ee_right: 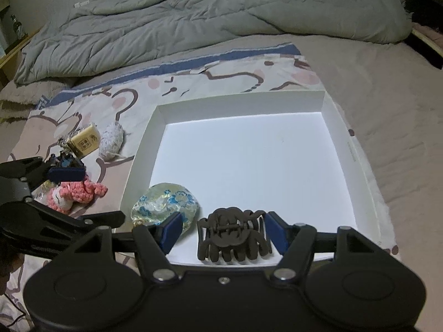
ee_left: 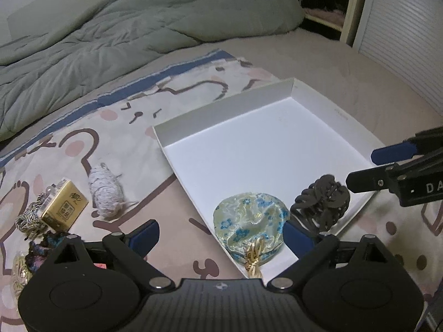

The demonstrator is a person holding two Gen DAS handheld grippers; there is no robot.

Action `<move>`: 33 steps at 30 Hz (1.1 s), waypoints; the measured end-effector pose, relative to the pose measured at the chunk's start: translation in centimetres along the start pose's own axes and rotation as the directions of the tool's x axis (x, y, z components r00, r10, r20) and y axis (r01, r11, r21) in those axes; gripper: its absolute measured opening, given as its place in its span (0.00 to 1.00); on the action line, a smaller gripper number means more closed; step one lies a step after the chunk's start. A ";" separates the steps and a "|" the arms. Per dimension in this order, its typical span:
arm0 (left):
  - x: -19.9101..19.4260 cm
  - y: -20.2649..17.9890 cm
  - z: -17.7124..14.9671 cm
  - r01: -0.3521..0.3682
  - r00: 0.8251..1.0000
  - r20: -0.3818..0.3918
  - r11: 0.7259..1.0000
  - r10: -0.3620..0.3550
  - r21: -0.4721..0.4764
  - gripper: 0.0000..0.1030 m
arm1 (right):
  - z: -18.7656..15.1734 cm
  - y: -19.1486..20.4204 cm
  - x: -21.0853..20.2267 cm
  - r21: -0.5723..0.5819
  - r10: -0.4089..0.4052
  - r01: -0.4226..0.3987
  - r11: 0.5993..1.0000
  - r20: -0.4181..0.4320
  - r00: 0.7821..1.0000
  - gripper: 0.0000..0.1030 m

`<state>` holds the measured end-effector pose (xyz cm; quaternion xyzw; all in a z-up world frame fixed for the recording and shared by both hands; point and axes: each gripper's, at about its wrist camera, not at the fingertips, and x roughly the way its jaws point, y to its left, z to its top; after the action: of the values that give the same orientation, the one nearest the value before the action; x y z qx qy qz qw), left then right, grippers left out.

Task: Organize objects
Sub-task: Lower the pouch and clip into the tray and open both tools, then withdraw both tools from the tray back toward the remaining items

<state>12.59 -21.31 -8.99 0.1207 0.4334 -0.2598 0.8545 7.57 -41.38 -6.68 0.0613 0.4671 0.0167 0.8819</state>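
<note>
A shallow white box (ee_left: 221, 116) (ee_right: 144, 144) lies on a bed. In its near corner rest a floral silk pouch (ee_left: 250, 221) (ee_right: 166, 204) and, to its right, a black hair claw (ee_left: 321, 204) (ee_right: 232, 232). My left gripper (ee_left: 223, 238) (ee_right: 102, 195) is open wide. It straddles the box's left wall and the pouch without pressing on either. My right gripper (ee_right: 224, 233) (ee_left: 371, 166) is open around the claw. The claw lies on the box floor with a gap at the left pad.
Left of the box, on a cartoon-print cloth (ee_left: 133, 110), lie a gold carton (ee_left: 65, 207) (ee_right: 84, 141), a grey knitted piece (ee_left: 106, 191) (ee_right: 112, 138), a striped cord (ee_left: 27, 218) and a pink crochet toy (ee_right: 74, 193). A grey duvet (ee_left: 110, 27) is heaped at the back.
</note>
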 end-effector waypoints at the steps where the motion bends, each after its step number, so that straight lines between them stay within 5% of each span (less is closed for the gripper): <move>1: -0.4 0.1 0.0 0.001 1.000 0.006 1.000 -0.001 -0.011 0.93 | 0.0 0.0 -0.2 0.001 -0.004 0.004 1.000 0.008 1.000 0.65; 11: -3.7 1.3 -0.6 -0.023 0.998 0.058 0.997 0.027 -0.074 0.93 | -0.7 0.8 -2.6 0.001 -0.029 0.029 1.000 0.070 0.997 0.71; 27: -8.0 2.6 -1.8 -0.039 0.987 0.148 0.981 0.068 -0.190 1.00 | -1.8 1.9 -6.0 0.022 -0.093 0.090 0.996 0.173 0.980 0.99; 33: -8.9 2.7 -2.3 -0.046 0.982 0.172 0.978 0.083 -0.206 1.00 | -2.0 2.5 -6.5 0.021 -0.113 0.111 0.994 0.193 0.975 1.00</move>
<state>8.16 -15.03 -3.26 0.0240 0.3743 -0.1967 0.9059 2.34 -39.26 -2.13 0.0407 0.3819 -0.0415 0.9224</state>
